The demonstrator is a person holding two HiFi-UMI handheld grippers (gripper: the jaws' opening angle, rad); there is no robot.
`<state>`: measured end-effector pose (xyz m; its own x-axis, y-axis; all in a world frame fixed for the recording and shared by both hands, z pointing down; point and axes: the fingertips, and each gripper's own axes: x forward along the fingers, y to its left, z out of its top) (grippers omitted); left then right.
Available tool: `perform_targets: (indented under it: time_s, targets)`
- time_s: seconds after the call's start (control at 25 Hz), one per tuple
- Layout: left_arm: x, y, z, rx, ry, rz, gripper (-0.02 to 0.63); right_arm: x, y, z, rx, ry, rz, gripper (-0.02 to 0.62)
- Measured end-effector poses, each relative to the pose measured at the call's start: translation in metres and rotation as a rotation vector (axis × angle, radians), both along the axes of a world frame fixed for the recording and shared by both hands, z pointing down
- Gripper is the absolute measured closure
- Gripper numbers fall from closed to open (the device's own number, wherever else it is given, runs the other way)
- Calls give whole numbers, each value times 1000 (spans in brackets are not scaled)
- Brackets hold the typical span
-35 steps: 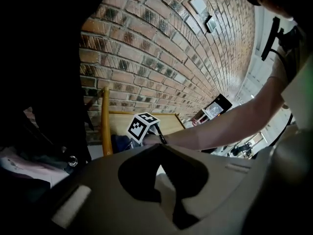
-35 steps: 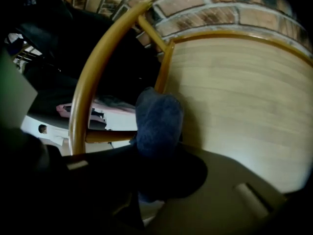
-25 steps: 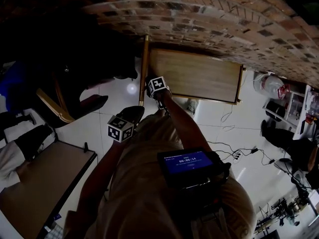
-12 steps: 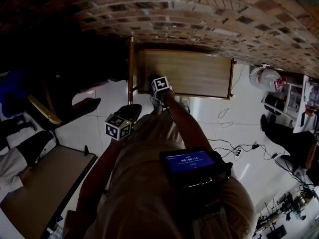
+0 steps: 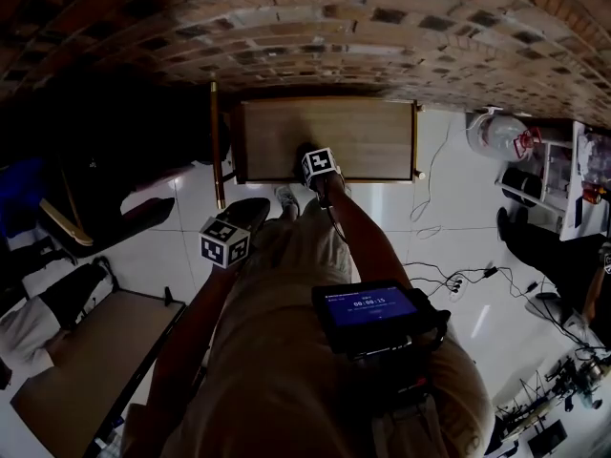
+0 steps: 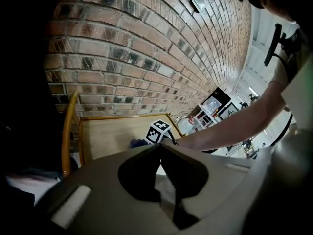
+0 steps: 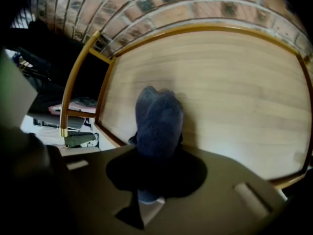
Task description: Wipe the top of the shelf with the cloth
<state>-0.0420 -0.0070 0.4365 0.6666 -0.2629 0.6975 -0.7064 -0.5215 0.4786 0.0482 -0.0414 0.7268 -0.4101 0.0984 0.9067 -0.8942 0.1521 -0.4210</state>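
The wooden shelf top point(image 5: 363, 136) stands against the brick wall, with a raised rim round it. My right gripper point(image 5: 310, 154) reaches over its front edge, left of the middle, shut on a dark blue cloth point(image 7: 159, 119). In the right gripper view the cloth bulges out of the right gripper point(image 7: 155, 148) and hangs just over the boards of the shelf top point(image 7: 234, 82). My left gripper point(image 5: 241, 222) is held back over the white floor, shut and empty. The left gripper view shows the left gripper point(image 6: 159, 147) shut, with the shelf top point(image 6: 110, 133) and the cloth point(image 6: 136, 143) beyond it.
A brick wall point(image 5: 315, 36) backs the shelf. A yellow wooden pole point(image 5: 216, 146) stands at its left end. A chair point(image 5: 105, 222) and a table point(image 5: 76, 361) are at the left, cables point(image 5: 449, 280) on the floor, a water jug point(image 5: 496, 134) and a white rack point(image 5: 563, 175) at the right.
My right gripper with the cloth has moved from the shelf's front left corner rightwards along its front edge. The left gripper has stayed where it was.
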Motion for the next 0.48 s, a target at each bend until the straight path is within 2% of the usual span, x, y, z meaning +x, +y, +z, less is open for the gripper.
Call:
perform_targets:
  time_s: [0.48]
  targets:
    - [106, -16, -12, 24, -13, 103, 604, 164, 12, 10, -29, 91, 136, 512]
